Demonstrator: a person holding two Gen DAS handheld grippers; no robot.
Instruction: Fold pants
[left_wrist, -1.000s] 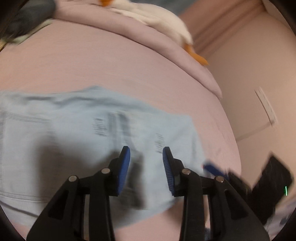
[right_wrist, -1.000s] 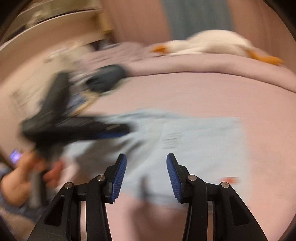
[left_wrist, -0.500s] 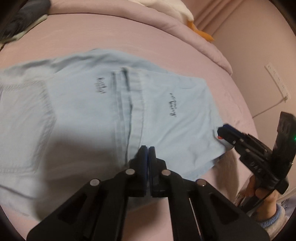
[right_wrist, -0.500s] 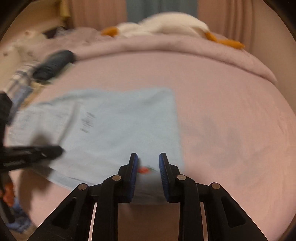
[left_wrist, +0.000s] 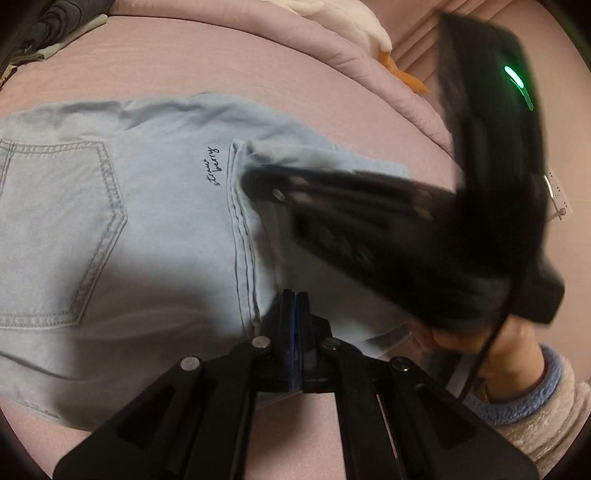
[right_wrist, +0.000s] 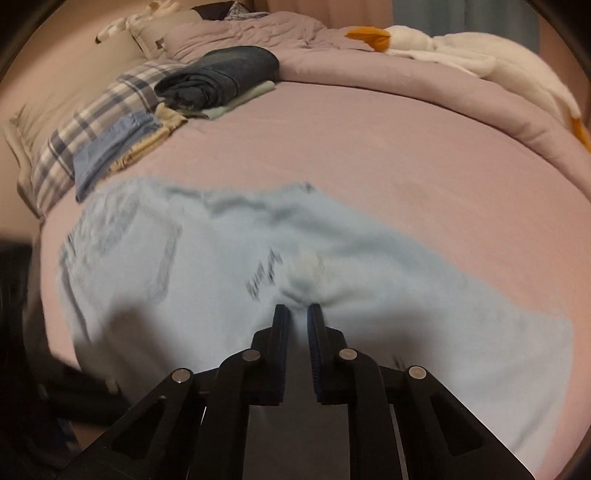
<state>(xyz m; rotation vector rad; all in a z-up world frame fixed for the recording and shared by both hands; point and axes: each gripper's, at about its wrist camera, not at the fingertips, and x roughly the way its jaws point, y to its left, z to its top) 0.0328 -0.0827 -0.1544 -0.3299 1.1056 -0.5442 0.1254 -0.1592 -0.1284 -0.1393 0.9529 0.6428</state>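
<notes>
Light blue denim pants lie flat on the pink bed sheet, back pocket to the left. My left gripper is shut on the near edge of the folded-over leg end. My right gripper crosses the left wrist view as a blurred black shape, its tip at the far part of the same fold. In the right wrist view the right gripper pinches bunched pants cloth between nearly closed fingers. A hand in a blue-cuffed sleeve holds that gripper.
A lilac duvet runs along the far side with a white plush goose on it. At the far left sit folded dark clothes, a plaid pillow and a blue cloth. The pink wall is at right.
Both grippers went from open to shut on the pants' leg end. The right gripper has since swung left over the pants, carrying the cloth with it.
</notes>
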